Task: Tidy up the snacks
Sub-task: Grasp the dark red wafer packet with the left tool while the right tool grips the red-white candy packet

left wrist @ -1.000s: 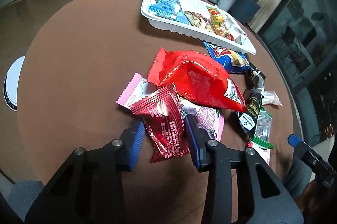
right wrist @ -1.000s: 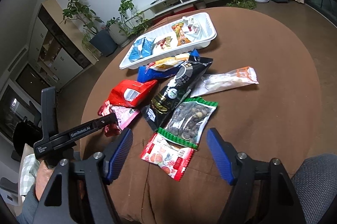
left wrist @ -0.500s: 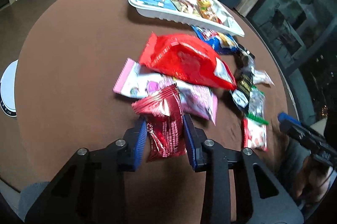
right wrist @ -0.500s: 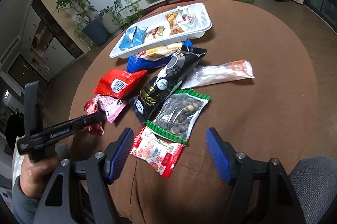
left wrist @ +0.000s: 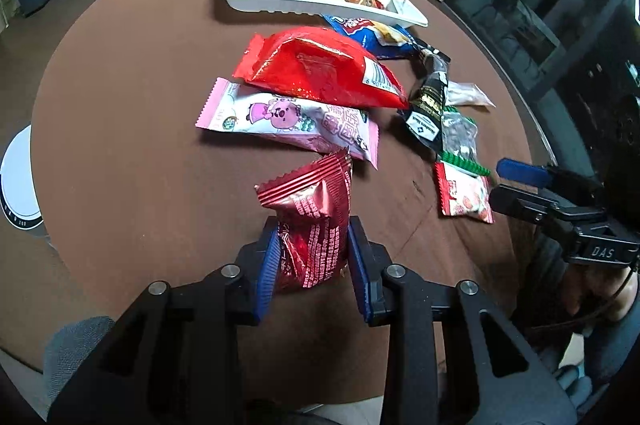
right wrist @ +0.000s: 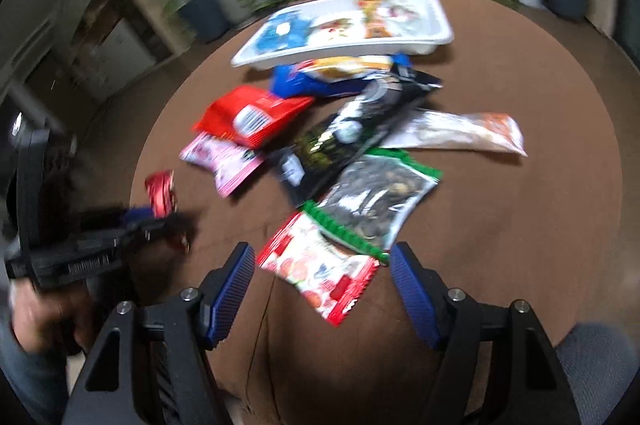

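Snacks loose on the brown counter (left wrist: 132, 113) number seven: a bright red bag (left wrist: 320, 69), a pink pouch (left wrist: 288, 123), a blue bag (left wrist: 376, 35), a black packet (left wrist: 430, 105), a green-edged nut bag (right wrist: 376, 201), a clear sleeve (right wrist: 460, 133) and a strawberry sachet (right wrist: 320, 265). An eighth, the dark red packet (left wrist: 312, 225), is clamped in the left tongs (left wrist: 312, 265); a second ago it lay against the pink pouch, now it is lifted clear. One white tray (left wrist: 320, 7) holds about four more. Right tongs (right wrist: 322, 293) stand apart, closing slightly, over the sachet without touching it.
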{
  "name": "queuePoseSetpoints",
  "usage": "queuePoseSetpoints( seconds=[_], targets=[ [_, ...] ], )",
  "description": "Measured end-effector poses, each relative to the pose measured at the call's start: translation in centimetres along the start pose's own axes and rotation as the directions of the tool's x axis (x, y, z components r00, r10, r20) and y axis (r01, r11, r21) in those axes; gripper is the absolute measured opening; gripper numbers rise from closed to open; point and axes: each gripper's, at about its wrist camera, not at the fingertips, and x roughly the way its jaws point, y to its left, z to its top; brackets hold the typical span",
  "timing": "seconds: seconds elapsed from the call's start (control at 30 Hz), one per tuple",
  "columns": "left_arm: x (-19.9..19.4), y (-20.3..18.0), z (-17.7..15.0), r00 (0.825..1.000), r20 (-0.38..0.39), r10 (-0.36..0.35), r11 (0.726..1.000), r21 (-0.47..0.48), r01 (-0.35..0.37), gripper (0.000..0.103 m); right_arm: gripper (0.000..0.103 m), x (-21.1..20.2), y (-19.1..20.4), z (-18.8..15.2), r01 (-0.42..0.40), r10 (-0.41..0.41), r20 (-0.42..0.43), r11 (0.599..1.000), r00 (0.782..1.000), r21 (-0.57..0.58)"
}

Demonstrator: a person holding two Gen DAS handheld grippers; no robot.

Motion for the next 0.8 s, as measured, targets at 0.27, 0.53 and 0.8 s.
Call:
queuePoseSetpoints(
  seconds=[0.27, 0.53, 0.8],
  targets=[
    [0.6, 0.2, 0.0, 1.000, -0.029, -0.011, 1.000, 0.007, 0.011, 0.030, 0.065, 0.6, 3.1, 1.5, -0.076, 0.050, -0.090, 0.949, 0.995, -0.306],
    [0.9, 0.0, 0.5, 0.999, -0.030, -0.022, 1.000, 0.013, 0.022, 0.030, 0.059, 3.0, 3.5, 1.3, -0.099, 0.004, -0.223, 0.904, 0.975, -0.416],
    [1.5, -0.5, 1.4, 0.999, -0.032, -0.022, 1.000, 0.020, 0.023, 0.030, 0.057, 4.1, 3.8, 0.7, -0.113, -0.025, -0.275, 0.874, 0.961, -0.473]
  ],
)
